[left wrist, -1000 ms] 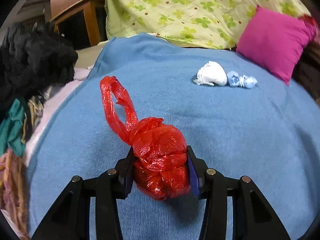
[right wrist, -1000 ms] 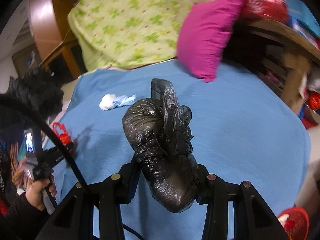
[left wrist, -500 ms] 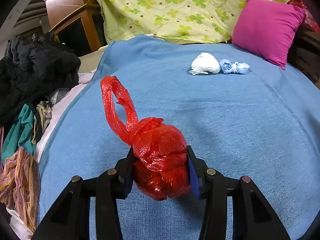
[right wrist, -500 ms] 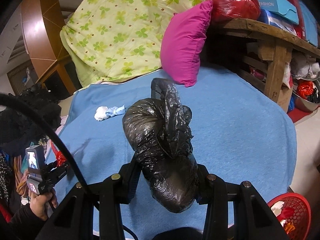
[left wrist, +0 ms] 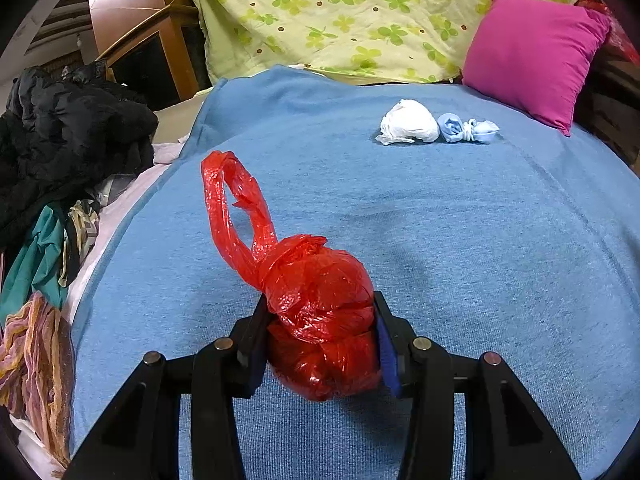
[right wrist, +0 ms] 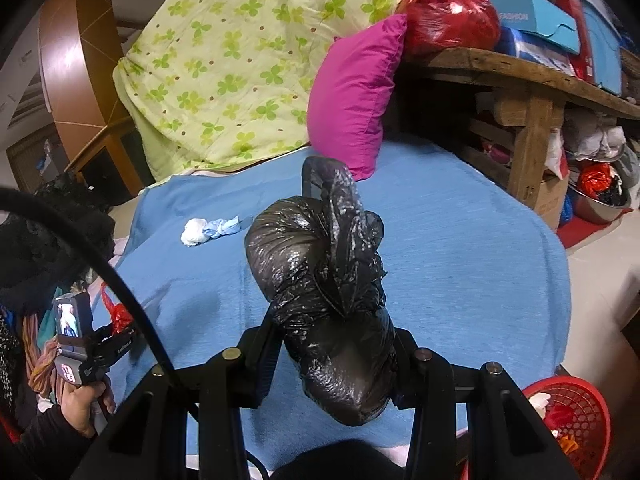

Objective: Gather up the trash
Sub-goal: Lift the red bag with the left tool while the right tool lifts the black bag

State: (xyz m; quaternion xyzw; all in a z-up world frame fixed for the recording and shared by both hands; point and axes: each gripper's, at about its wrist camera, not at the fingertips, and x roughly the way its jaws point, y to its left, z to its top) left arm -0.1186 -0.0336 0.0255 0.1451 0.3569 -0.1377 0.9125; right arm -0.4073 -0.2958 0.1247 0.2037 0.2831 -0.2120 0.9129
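A bed covered by a plain blue knit blanket point(left wrist: 460, 240) fills the middle of the room. At its head lies a heaped pale-green quilt printed with green clover leaves point(left wrist: 352, 20), and a square magenta cushion point(left wrist: 532, 52) leans beside it. Curved reddish-brown wooden furniture point(right wrist: 76, 60) stands behind the quilt. A pile of dark and coloured clothes point(left wrist: 60, 152) sits along one edge of the bed. On the other side stands a rough wooden bench point(right wrist: 532, 92) loaded with blue boxes, with bundles and a metal basin stored underneath. The floor point(right wrist: 596, 280) is pale, and the lighting is dim and warm.
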